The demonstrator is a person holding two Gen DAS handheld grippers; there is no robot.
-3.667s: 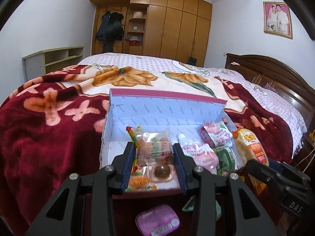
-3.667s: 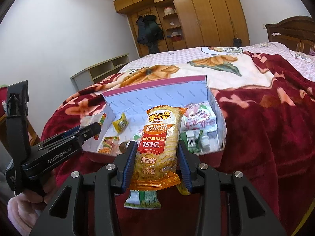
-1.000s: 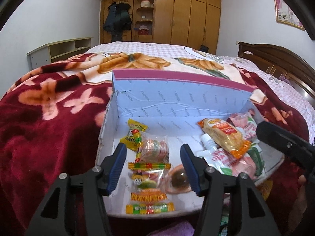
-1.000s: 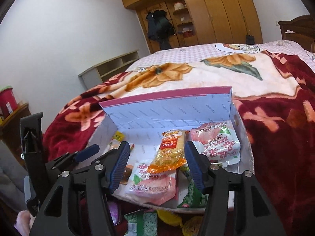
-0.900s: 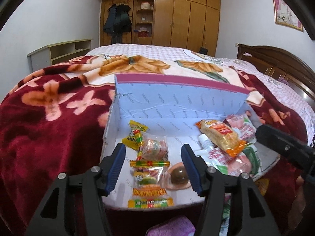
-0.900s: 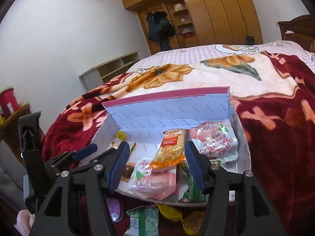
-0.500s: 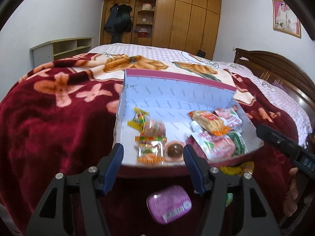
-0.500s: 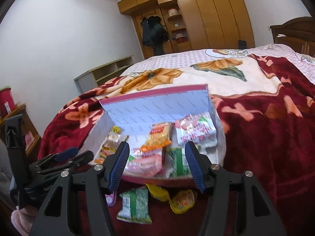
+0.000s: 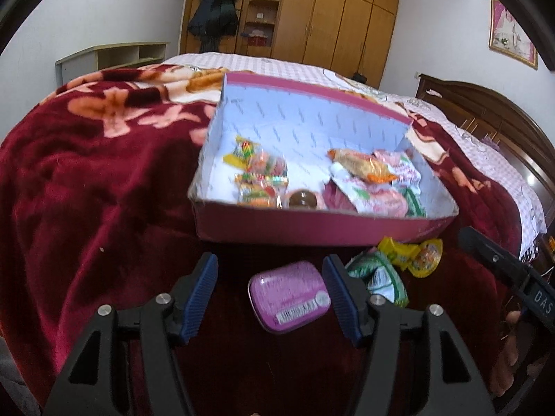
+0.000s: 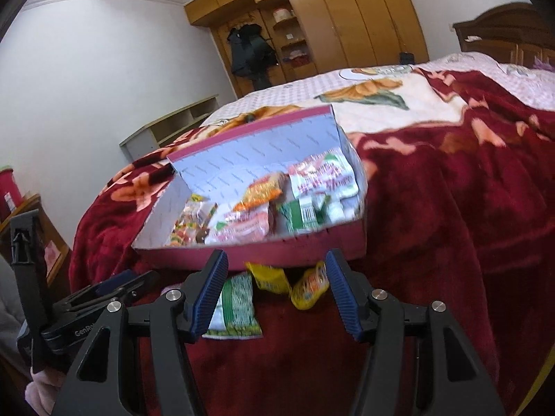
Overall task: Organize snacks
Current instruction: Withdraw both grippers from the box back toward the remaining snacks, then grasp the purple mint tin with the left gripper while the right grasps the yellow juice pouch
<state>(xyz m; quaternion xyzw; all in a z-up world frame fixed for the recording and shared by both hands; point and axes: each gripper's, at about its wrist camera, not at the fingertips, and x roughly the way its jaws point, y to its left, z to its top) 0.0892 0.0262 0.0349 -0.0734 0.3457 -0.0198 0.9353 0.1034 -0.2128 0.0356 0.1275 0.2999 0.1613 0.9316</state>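
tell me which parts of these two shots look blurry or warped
Left wrist view: the snacks in the pink cardboard box are smeared, while the flat purple tin is fairly crisp. Right wrist view: the packets in the box and the green striped packet are soft. Both views: fisheye bends walls and darkens corners.

Left gripper (image 9: 270,297) — matte black angular frame, triangular cut-outs, silver screw heads, blue ribbed pads (image 9: 200,297). Right gripper (image 10: 276,291) — same black frame, same blue ribbed pads (image 10: 210,295); white "DAS" lettering on its body, "GenRo…" on left one. Pink fuzzy sleeve (image 10: 41,386) at left hand.
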